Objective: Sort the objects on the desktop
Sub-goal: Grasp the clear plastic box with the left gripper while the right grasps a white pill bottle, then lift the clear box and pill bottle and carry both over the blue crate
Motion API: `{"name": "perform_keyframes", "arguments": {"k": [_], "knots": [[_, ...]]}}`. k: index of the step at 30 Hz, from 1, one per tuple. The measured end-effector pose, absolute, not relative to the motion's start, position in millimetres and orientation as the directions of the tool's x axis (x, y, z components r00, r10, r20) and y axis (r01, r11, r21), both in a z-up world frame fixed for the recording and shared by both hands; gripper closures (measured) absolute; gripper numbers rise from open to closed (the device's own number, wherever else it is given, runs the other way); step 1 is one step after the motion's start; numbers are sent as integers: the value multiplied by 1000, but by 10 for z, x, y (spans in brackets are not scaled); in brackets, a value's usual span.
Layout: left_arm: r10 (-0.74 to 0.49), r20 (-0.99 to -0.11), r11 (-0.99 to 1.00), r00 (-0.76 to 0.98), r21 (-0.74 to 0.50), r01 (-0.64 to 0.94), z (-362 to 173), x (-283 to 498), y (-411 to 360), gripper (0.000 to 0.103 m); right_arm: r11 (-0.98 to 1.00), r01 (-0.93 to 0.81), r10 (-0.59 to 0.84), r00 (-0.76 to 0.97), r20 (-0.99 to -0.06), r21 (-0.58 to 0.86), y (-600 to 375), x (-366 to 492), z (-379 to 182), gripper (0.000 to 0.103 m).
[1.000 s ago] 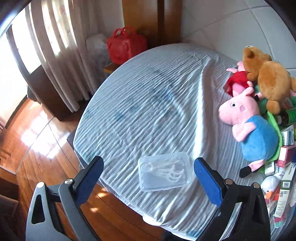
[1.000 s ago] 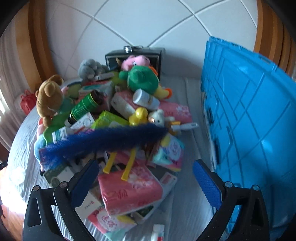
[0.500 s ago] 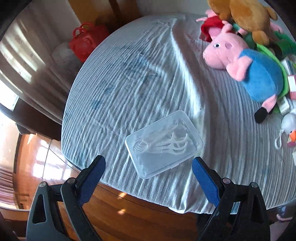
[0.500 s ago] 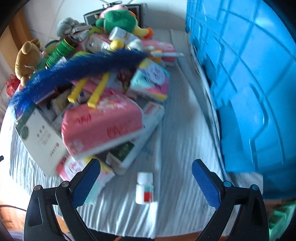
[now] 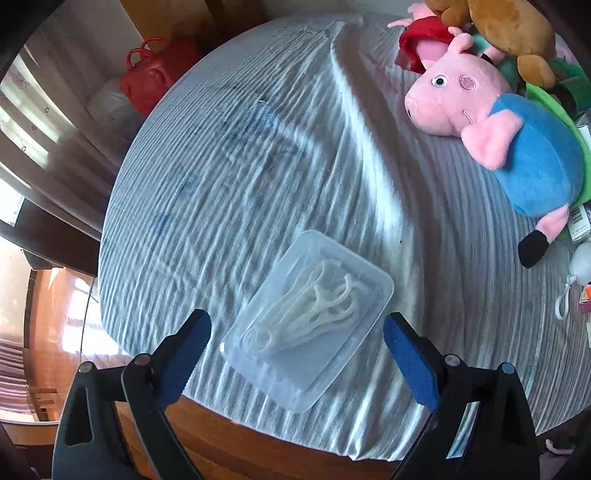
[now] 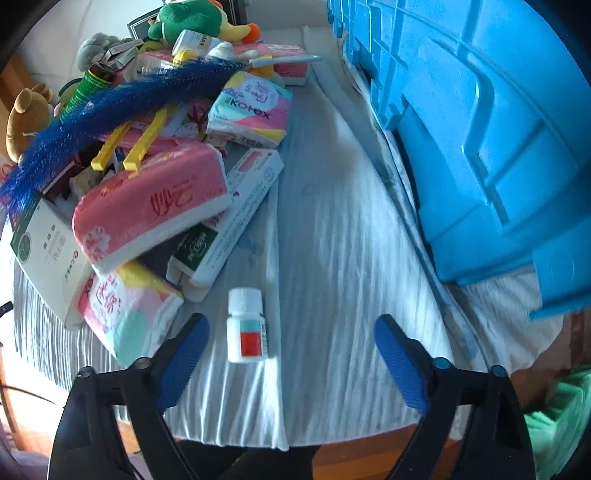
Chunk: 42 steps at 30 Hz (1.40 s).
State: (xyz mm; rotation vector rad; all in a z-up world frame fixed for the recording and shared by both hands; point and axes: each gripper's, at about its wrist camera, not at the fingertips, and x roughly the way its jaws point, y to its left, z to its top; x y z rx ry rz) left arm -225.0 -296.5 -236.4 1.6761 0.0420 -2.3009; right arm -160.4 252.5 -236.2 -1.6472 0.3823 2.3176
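Observation:
In the left wrist view, a clear plastic box of white floss picks [image 5: 310, 317] lies on the striped cloth near the table's front edge. My left gripper [image 5: 297, 363] is open, its blue pads on either side of the box's near end, not touching it. In the right wrist view, a small white pill bottle [image 6: 245, 326] with a red and teal label lies on the cloth. My right gripper [image 6: 291, 360] is open, with the bottle just inside its left pad. A heap of tissue packs, boxes and toys [image 6: 147, 184] fills the left.
A pink pig plush in blue [image 5: 498, 136] and a brown bear [image 5: 517, 33] lie at the right of the left wrist view. A large blue plastic crate [image 6: 480, 129] stands at the right of the right wrist view. A blue feather duster [image 6: 110, 107] lies across the heap.
Both grippers have dropped lower and closer to the table. The floss pick box now sits between the left pads. The pill bottle has come close to the right gripper's left pad.

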Motion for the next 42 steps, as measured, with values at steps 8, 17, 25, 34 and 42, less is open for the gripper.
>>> {"name": "perform_keyframes", "arguments": {"k": [8,17,25,34,42], "knots": [[-112,-956,-957,-271,31,289,-2532,-2122,-3098,28,-943,-331,61,-294,-954,42,2406,-1601,-2518,48],[-121,-949,-950,-292,25,313,-2496,-2004,-2979,29,-969,-243,33,-306,-952,44,2247,-1786,-2619,71],[-152,-879,-961,-451,26,274,-1833,-1976,-2470,29,-984,-175,27,-368,-929,40,2167,-1812,-2337,76],[-34,-728,-997,-685,-24,75,-851,-2310,-1455,29,-991,-132,56,-627,-777,35,2369,-1932,-1226,76],[184,-599,-981,-779,-61,-185,-75,-2616,-7,29,-991,-133,108,-806,-582,0,2705,-1792,-78,76]]}}
